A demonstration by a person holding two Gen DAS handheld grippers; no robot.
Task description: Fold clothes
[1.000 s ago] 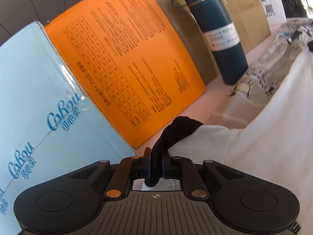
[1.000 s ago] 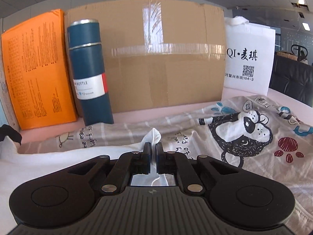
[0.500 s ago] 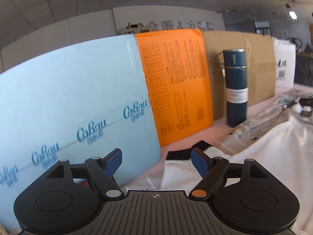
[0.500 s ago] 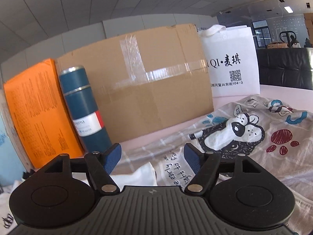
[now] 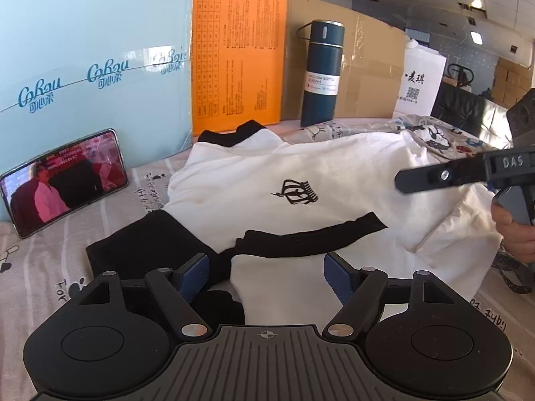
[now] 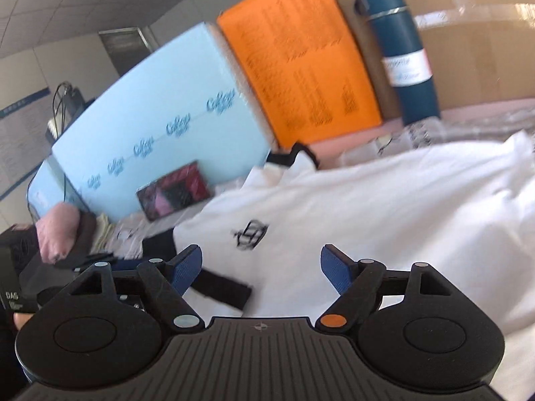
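1. A black-framed phone [image 5: 63, 180] leans on the pale-blue box [image 5: 93, 53].
2. The left gripper [image 5: 265, 279], jaws spread, hovers over the white black-trimmed T-shirt [image 5: 301, 180] lying on the printed sheet [image 5: 40, 267].
3. The right gripper [image 6: 260, 272] is likewise spread and empty above the shirt.

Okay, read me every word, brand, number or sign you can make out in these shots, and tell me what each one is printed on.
"CoRou", with Chinese characters beneath, repeated: light blue box.
"500ml" under a blurred line: label on the blue bottle.
"麦琪" above a QR code: white bag.
"DAS": right gripper.
"For": patterned sheet; its other lettering is too small.
Orange sheet: fine print, unreadable.
White shirt: crown logo, no words.
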